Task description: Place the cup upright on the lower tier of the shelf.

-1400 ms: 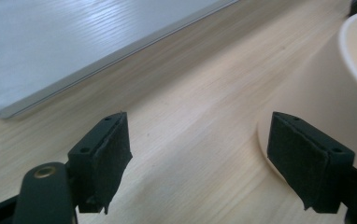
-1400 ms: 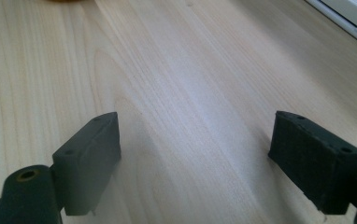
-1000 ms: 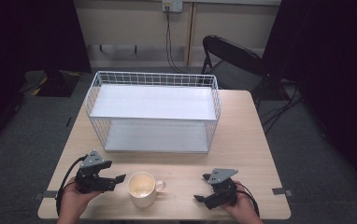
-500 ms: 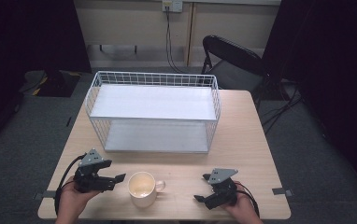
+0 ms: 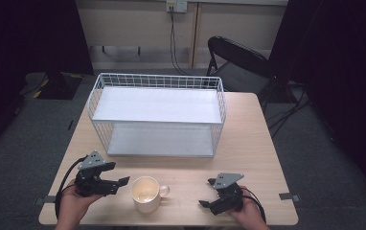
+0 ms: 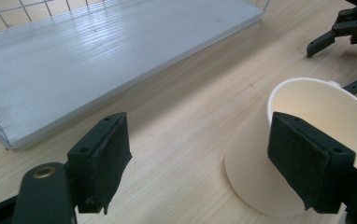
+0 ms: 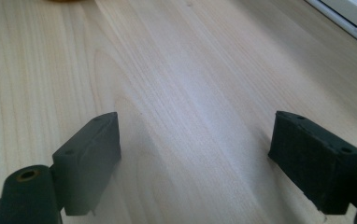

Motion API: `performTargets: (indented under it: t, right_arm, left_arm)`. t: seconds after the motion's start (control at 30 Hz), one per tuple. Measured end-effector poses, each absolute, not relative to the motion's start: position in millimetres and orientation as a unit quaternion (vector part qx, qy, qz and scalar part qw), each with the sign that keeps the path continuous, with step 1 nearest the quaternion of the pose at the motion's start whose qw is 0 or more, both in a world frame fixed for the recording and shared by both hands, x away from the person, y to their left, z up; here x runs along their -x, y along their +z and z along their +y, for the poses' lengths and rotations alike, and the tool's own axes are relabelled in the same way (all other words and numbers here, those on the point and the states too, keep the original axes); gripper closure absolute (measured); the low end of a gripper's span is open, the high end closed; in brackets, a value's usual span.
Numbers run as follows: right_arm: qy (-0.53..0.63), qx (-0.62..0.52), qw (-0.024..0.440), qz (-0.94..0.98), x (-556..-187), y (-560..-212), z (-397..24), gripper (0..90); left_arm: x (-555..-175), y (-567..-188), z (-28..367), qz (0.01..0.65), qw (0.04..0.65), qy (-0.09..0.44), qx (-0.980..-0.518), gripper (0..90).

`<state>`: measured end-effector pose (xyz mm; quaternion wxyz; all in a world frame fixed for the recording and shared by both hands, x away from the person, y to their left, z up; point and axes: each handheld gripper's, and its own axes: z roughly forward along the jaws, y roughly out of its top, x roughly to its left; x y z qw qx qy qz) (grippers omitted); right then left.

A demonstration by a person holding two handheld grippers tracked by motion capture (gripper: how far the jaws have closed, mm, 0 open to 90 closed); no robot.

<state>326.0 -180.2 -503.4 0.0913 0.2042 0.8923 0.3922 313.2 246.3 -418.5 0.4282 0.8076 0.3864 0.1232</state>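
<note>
Left gripper: where the table's front edge runs along the bottom of the high view, the left gripper (image 5: 122, 182) sits at lower left in a hand, jaws spread wide and holding nothing, tips just beside the mug.
Right gripper: at lower right of the high view, the right gripper (image 5: 206, 192) rests in the other hand, jaws likewise wide apart with bare wood between them.
Mug: the cream mug (image 5: 145, 193) stands upright at bottom centre, between the two grippers (handle towards the right gripper); in the left gripper view it sits at lower right (image 6: 279, 149), partly behind the right-hand jaw.
Table: light wood (image 5: 248, 143).
Wire basket: white, mid-frame beyond the mug (image 5: 157, 81), with two white shelves.
Folding chair: black, upper right, past the table (image 5: 238, 62).
</note>
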Motion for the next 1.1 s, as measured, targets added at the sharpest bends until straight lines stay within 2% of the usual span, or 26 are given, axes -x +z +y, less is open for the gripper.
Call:
performTargets:
  t: [1.1]
  right_arm:
    - [0.392, -0.204, 0.091, 0.892, -326, -503, -180, 15.6]
  left_arm:
    - [-306, -405, 226, 0.370, 0.437, 0.109, -0.813, 21.2]
